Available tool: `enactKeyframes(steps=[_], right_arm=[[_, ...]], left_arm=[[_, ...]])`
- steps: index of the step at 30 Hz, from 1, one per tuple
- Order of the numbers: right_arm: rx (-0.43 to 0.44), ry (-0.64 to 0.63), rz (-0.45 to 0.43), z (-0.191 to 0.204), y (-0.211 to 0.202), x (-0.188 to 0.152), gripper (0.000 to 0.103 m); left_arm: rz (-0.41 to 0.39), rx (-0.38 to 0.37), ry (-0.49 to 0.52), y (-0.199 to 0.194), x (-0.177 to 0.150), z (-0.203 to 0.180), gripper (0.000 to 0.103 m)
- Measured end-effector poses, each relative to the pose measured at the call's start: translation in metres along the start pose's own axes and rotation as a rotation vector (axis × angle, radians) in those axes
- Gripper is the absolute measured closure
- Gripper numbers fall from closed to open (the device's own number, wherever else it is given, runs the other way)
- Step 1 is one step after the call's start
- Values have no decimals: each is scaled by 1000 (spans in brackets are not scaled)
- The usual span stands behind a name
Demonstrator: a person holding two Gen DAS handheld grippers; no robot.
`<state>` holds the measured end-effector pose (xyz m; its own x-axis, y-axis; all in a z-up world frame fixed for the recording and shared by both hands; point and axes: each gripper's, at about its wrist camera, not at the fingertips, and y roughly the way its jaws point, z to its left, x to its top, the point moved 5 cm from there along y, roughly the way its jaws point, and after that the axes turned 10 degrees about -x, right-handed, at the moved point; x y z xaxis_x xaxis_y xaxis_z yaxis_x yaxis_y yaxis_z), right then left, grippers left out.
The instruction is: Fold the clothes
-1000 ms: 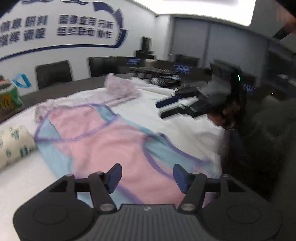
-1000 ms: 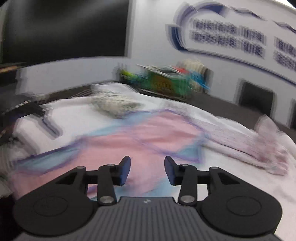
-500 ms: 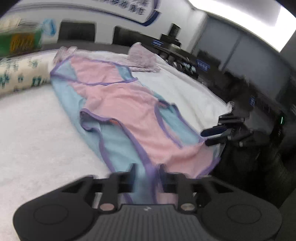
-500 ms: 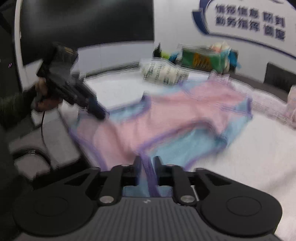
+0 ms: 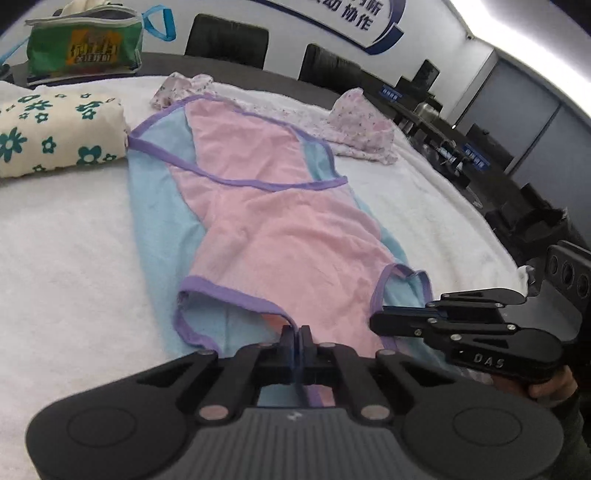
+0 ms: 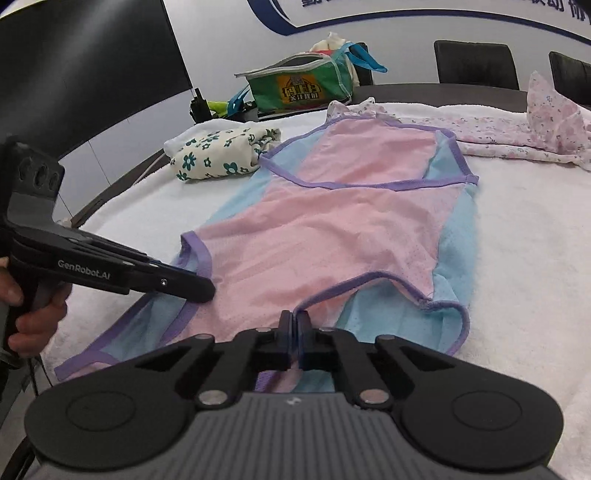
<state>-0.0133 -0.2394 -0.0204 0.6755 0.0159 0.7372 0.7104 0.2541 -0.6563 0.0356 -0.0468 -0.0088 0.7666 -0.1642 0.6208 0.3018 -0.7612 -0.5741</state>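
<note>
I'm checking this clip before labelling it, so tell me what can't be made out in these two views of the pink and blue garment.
- Left wrist view: the pink and blue garment's near hem is hidden under the left hand-held gripper.
- Right wrist view: the right hand-held gripper likewise covers the near hem.
- Both views: the wall lettering is cut off by the top edge.
- Right wrist view: the green bag's contents are mostly hidden by its walls.

— Where are you working?
— You're in an office meeting room: black chairs line the dark conference table, and behind the chairs the white wall carries blue corporate lettering.
</note>
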Motion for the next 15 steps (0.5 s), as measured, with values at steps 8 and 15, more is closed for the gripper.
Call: enactKeyframes(steps=[8, 15], right_arm=[[-10, 25, -103, -13, -14, 40, 101], [-112, 7, -78, -25, 17, 46, 92]], left_arm=[[-93, -44, 5, -1, 35, -5, 103], [-91, -40, 82, -23, 10, -4, 76]])
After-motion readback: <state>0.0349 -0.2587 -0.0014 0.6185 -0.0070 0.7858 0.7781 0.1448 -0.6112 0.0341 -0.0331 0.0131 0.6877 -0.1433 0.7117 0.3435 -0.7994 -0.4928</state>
